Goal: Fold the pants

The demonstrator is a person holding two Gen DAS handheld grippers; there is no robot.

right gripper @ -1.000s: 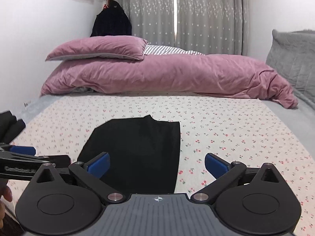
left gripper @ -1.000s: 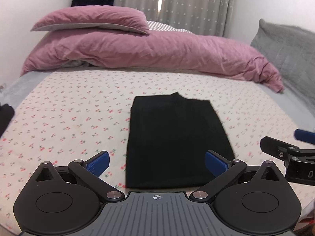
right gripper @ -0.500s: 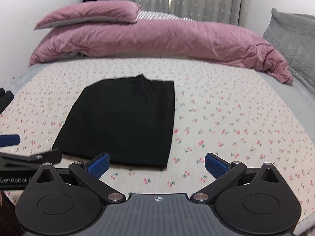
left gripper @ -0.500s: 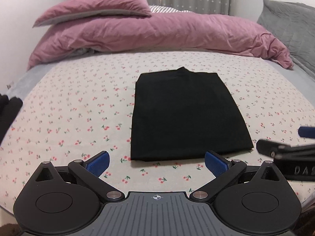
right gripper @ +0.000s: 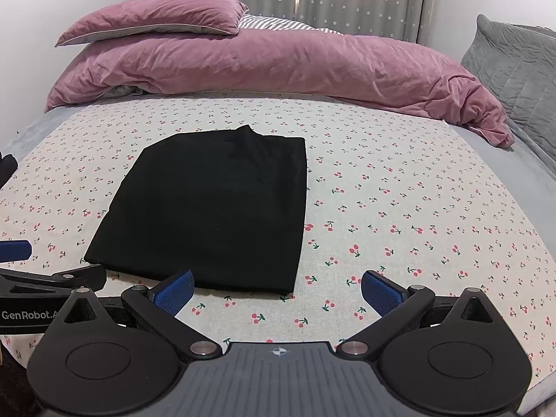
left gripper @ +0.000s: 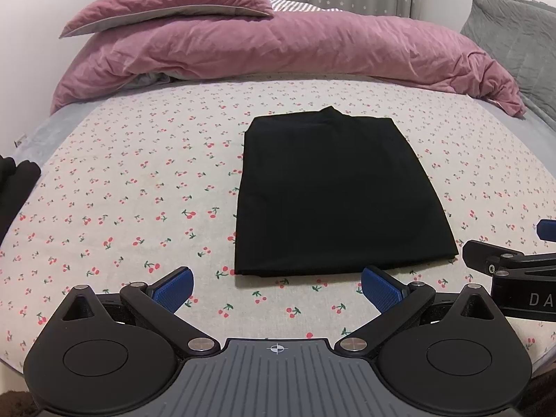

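Pants [left gripper: 337, 194], folded into a compact black rectangle, lie flat mid-bed on the cherry-print sheet [left gripper: 139, 187]. Left gripper [left gripper: 276, 286] and right gripper [right gripper: 276, 288] hover spread and empty at the near edge; any last tidy-up should square that hem gently, without dragging.

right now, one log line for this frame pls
pants: folded flat on bed | left gripper: open, empty, near pants' front edge | right gripper: open, empty | contact: none
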